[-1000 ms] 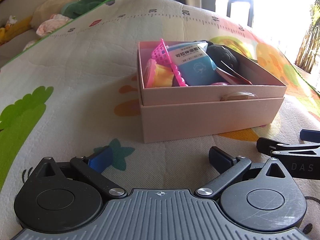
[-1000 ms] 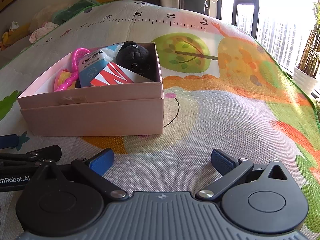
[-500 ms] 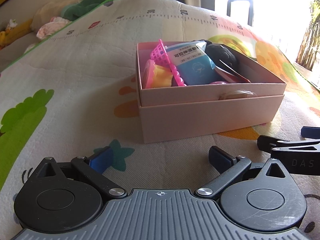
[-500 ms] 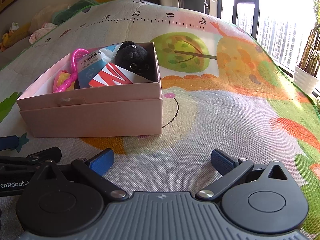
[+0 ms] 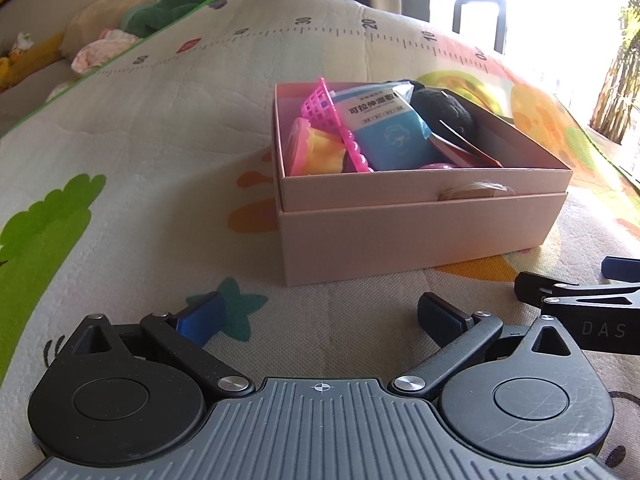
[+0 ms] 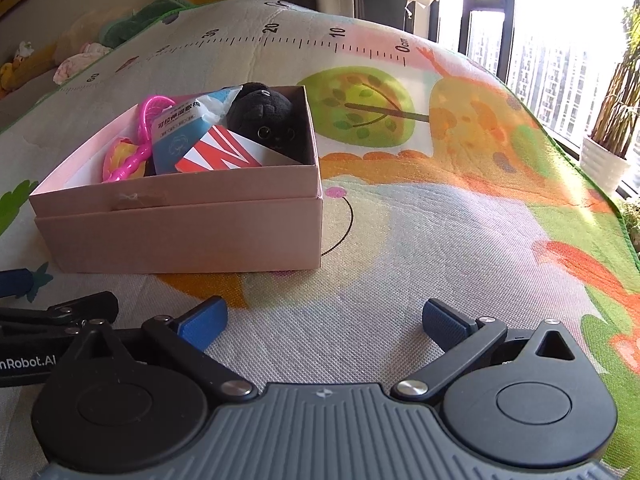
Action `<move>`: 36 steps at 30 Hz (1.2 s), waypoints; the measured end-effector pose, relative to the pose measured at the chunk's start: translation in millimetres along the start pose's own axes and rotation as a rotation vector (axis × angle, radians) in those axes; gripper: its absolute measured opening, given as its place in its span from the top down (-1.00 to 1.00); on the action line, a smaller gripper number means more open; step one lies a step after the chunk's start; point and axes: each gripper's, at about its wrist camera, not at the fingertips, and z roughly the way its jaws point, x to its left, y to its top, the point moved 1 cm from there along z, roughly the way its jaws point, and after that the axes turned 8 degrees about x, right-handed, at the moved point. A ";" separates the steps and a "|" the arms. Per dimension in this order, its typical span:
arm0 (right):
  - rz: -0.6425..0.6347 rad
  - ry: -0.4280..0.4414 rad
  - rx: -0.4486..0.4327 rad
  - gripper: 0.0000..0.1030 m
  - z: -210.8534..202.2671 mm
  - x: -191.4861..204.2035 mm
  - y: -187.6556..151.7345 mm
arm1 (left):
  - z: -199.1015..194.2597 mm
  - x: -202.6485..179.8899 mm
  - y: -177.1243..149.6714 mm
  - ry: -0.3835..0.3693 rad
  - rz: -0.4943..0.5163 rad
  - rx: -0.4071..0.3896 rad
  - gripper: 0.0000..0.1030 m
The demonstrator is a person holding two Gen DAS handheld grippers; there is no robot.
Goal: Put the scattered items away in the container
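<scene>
Sunlight is pouring over the play mat (image 6: 440, 220), which is lying bare of strays; the pink box (image 5: 420, 232) is holding the toys and packets. Both the left gripper (image 5: 320, 312) and right gripper (image 6: 324, 320) are resting spread and empty just before it, apparently finished.

You are in a home, in a room where a child plays. A padded play mat (image 6: 460, 208) printed with cartoon trees, animals and a height ruler covers the floor. Soft toys and bundled cloth (image 5: 100, 48) lie heaped along the wall past its edge. Tall windows (image 6: 540, 60) look out on apartment towers (so you are high up), and a potted plant (image 6: 608, 148) stands at the sill.
</scene>
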 end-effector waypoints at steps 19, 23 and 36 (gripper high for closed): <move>0.001 0.001 0.000 -1.00 -0.2 -0.8 -0.5 | 0.6 -4.4 -0.3 0.002 0.003 0.001 -1.00; 0.001 0.001 0.001 -1.00 -0.2 -0.5 -0.5 | 0.7 -4.4 -0.1 0.001 0.003 0.001 -1.00; 0.002 0.003 0.000 -1.00 -0.4 -1.6 -0.4 | 0.5 -5.3 0.8 0.002 0.004 0.001 -1.00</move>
